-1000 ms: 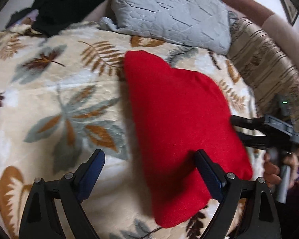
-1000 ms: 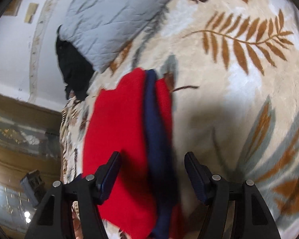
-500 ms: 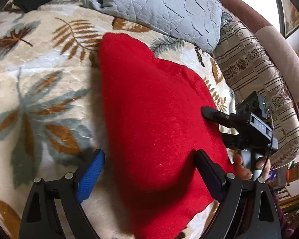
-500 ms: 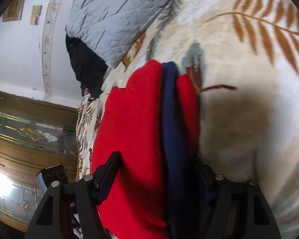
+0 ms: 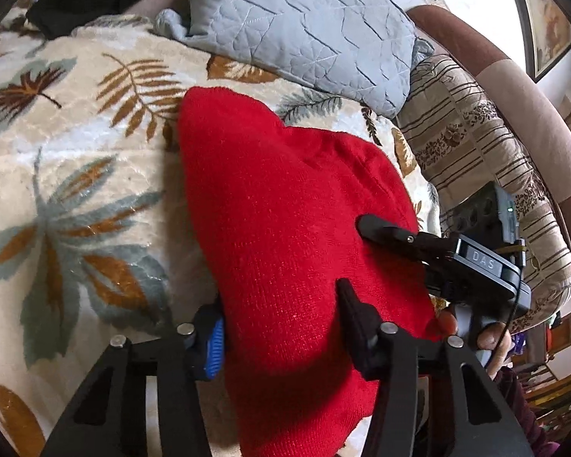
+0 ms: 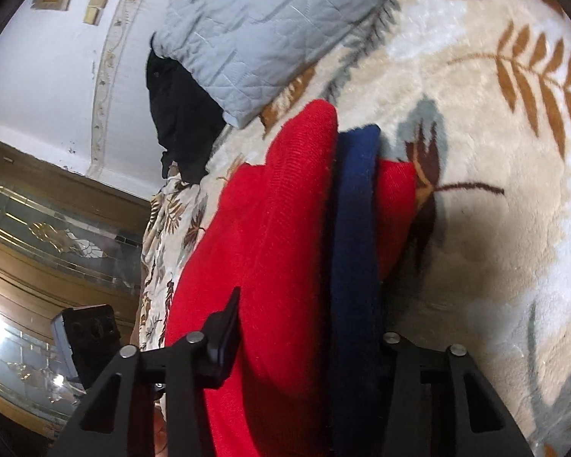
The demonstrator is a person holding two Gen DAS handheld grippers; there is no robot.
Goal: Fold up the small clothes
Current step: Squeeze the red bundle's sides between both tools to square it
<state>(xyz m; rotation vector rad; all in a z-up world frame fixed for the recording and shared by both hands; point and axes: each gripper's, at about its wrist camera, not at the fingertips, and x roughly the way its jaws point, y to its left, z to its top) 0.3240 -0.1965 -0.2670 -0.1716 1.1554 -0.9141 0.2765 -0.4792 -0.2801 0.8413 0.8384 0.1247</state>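
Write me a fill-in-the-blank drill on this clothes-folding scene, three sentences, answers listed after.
1. The knitted garment between both claws is mostly ____ in colour.
2. In the right wrist view, a ____ layer runs through the folded garment.
3. The leaf-patterned blanket beneath it also holds a quilted ____ pillow.

Missing words: red; navy blue; grey

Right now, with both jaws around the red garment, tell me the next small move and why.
Probably finish closing, then lift the near edge together. The left gripper and right gripper each straddle the red garment, jaws closing; it lies flat on the leaf blanket.
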